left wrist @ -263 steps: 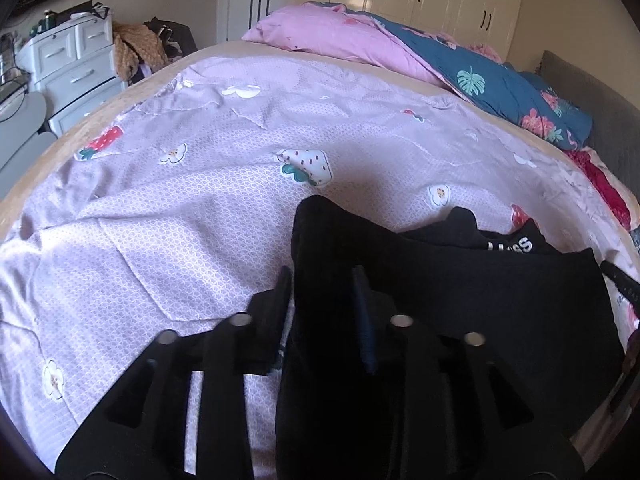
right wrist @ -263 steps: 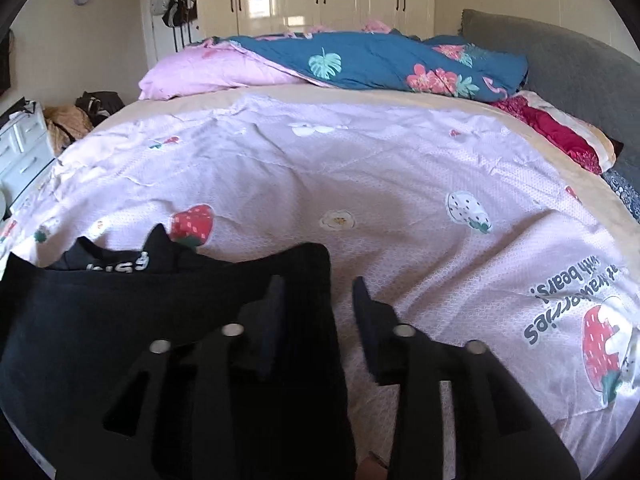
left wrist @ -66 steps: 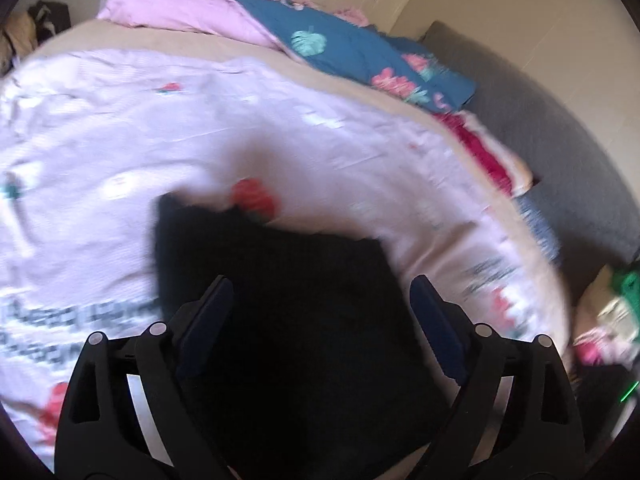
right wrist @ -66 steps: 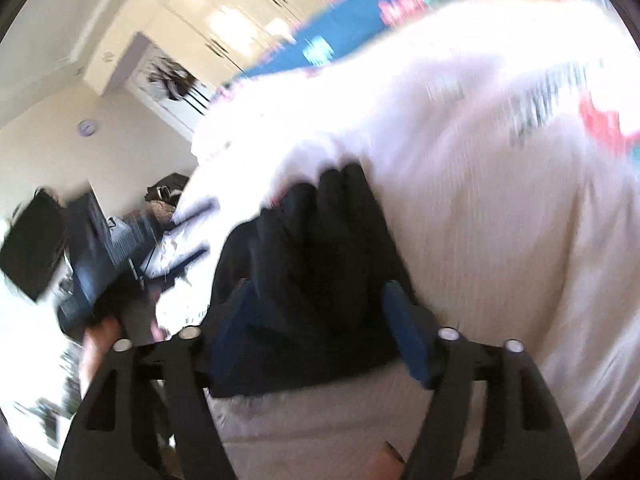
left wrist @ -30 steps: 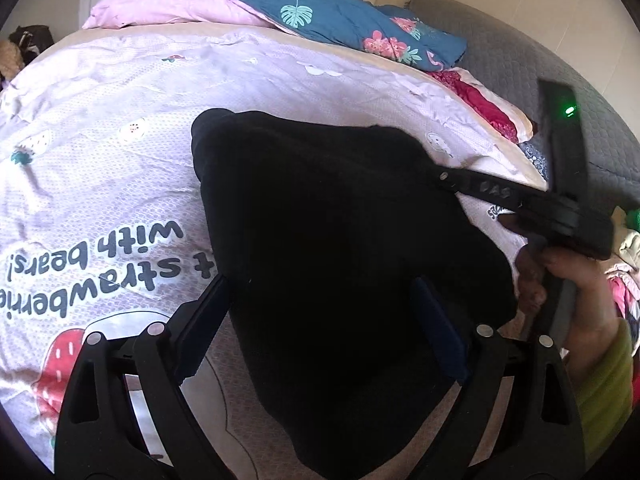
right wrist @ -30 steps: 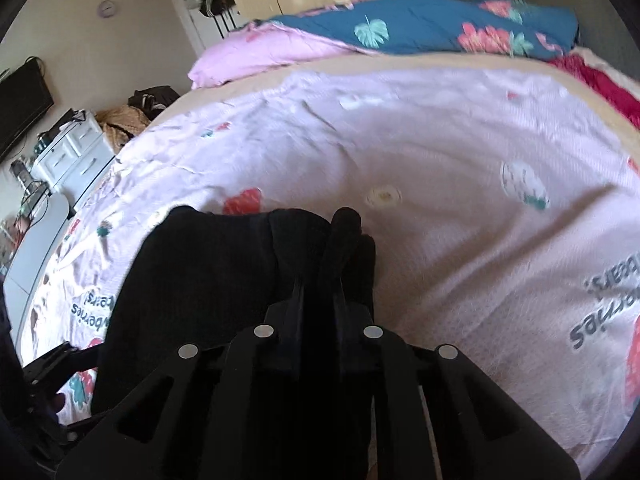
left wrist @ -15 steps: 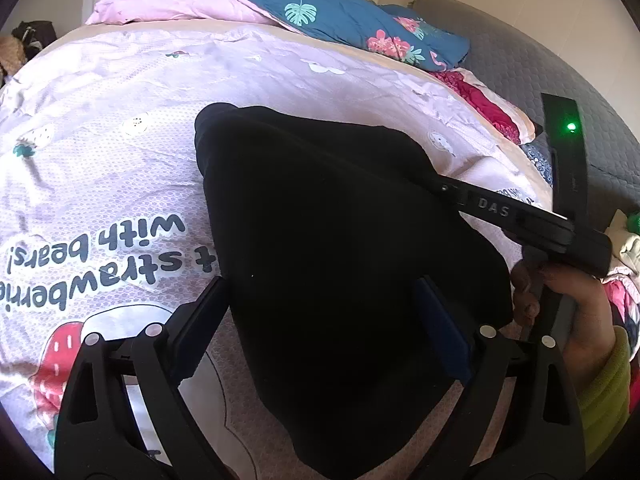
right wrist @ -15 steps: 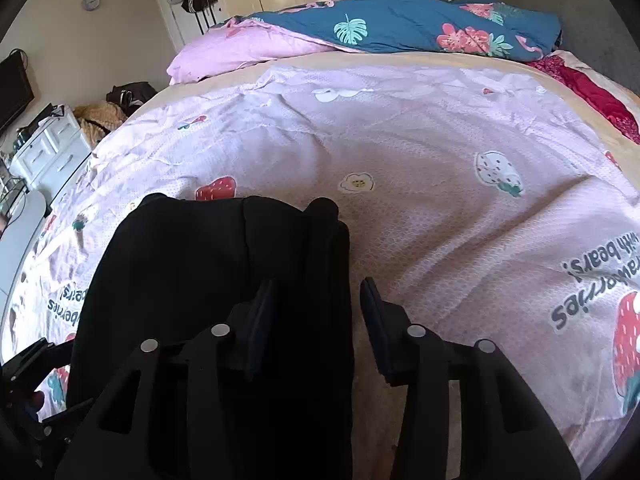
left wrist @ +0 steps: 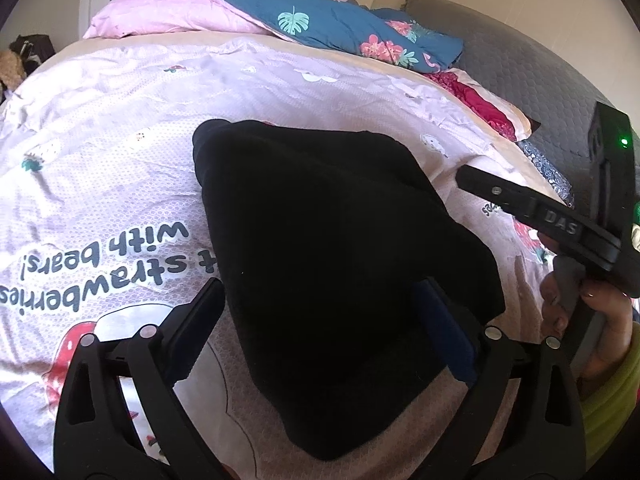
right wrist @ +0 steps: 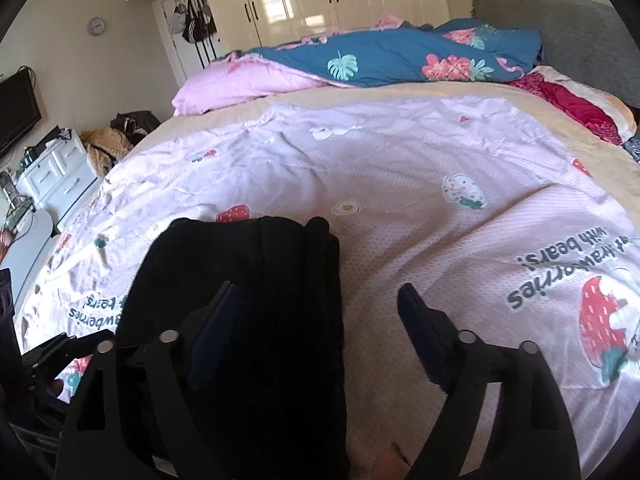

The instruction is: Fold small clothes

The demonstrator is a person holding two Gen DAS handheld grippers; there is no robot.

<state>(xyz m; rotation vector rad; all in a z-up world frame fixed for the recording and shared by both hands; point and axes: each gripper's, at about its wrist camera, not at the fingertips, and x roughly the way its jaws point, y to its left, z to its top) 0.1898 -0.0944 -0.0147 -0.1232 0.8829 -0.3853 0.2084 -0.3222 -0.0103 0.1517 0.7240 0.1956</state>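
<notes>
A black garment (left wrist: 336, 240) lies folded into a thick stack on the lilac strawberry-print bedspread (left wrist: 120, 152). It also shows in the right wrist view (right wrist: 256, 300). My left gripper (left wrist: 320, 312) is open, its fingers on either side of the garment's near end, holding nothing. My right gripper (right wrist: 316, 320) is open over the garment's right edge, its left finger above the cloth and its right finger above bare bedspread (right wrist: 440, 208). In the left wrist view the right gripper (left wrist: 560, 220) shows at the right, off the garment, held by a hand.
A pink pillow (right wrist: 240, 84) and a blue floral quilt (right wrist: 400, 56) lie at the head of the bed. A grey headboard (left wrist: 520, 80) and a red blanket (left wrist: 480, 104) are at the right. White drawers (right wrist: 56, 176) stand left of the bed.
My right gripper was shut on the garment's edge a second ago; it has opened wide and drawn back off the cloth. My left gripper stays open over the garment.
</notes>
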